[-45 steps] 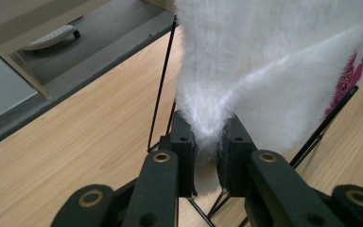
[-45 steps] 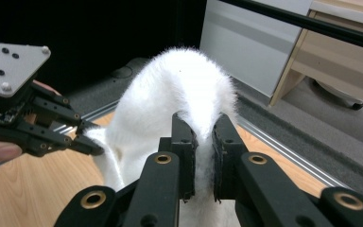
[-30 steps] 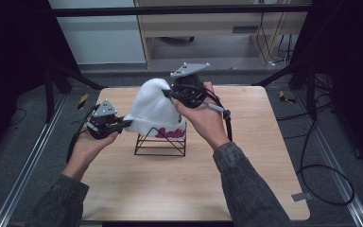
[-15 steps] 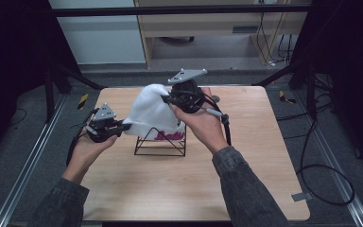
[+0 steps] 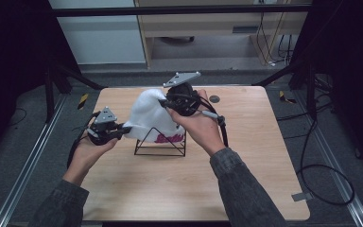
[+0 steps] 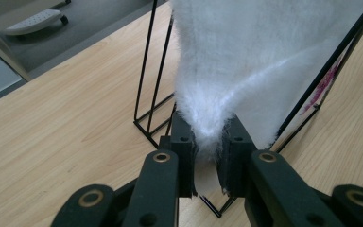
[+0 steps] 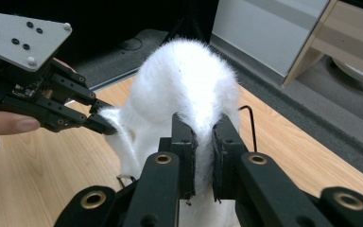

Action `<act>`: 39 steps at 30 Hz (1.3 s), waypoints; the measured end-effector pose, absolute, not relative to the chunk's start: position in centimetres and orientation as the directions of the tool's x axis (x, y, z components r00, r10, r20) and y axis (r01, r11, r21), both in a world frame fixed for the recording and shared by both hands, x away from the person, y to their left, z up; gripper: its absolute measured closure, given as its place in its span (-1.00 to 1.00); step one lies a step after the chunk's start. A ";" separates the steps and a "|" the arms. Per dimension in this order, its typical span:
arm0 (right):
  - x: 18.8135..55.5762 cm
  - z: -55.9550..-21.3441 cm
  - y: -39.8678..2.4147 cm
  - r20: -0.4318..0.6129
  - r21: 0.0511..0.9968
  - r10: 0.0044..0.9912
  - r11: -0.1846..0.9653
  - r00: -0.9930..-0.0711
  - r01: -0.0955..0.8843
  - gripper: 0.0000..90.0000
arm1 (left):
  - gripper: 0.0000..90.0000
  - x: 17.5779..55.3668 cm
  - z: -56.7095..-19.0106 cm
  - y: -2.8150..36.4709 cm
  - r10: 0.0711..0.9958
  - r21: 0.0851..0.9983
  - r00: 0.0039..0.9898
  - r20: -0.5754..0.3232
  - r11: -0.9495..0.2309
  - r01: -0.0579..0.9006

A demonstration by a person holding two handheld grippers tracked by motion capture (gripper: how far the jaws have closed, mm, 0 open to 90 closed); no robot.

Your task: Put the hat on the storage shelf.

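Where the two grippers meet it, a white fuzzy hat is draped over a black wire stand on the wooden table, some pink lettering showing on its lower edge just below the right gripper. The left gripper is closed on a pinch of the hat's edge: in the left gripper view its two black jaws clamp a tuft of the white fabric between them, with the stand's thin black rods rising just beyond the jaws on either side. The right gripper bites the hat on the opposite side, higher up; in the right gripper view its jaws are shut on a fold of the fuzzy cloth, and the hat's rounded crown swells up just past them. Farther off in that same view, the left gripper reaches the hat's edge from the left, a grey plate on top of it and a fingertip beneath it. Each gripper is held in a hand, the sleeved forearms coming in from the near edge of the table. A small dark disc lies on the table just beyond the right gripper.
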State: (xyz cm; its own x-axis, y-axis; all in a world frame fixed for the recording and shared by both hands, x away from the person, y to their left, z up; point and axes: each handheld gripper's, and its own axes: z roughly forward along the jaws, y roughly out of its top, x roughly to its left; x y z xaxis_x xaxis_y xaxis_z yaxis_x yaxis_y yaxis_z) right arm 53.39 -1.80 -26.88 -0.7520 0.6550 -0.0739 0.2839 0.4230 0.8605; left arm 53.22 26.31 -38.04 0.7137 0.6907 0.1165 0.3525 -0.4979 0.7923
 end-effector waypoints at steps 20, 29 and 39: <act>53.9 -30.1 -0.1 -0.050 0.797 0.629 0.493 -0.776 0.348 0.82 | 0.74 54.1 -42.5 26.8 0.682 0.747 0.729 0.061 -0.515 0.420; 54.1 -30.8 1.2 -0.046 0.776 0.622 0.514 -0.781 0.364 0.82 | 0.73 54.3 -43.8 27.3 0.686 0.747 0.727 0.025 -0.497 0.443; 54.2 -31.4 1.5 -0.031 0.770 0.615 0.517 -0.788 0.373 0.73 | 0.67 54.2 -44.2 27.4 0.683 0.729 0.730 0.021 -0.510 0.457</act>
State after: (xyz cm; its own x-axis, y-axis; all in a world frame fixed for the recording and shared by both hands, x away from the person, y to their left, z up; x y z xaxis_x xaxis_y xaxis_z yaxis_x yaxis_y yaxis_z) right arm 54.21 1.46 -31.35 -0.7883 0.6146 -0.0310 0.3732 0.5175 0.7701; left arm 54.24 27.41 -44.24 0.7301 0.6830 0.0206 0.4566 -0.5101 0.7289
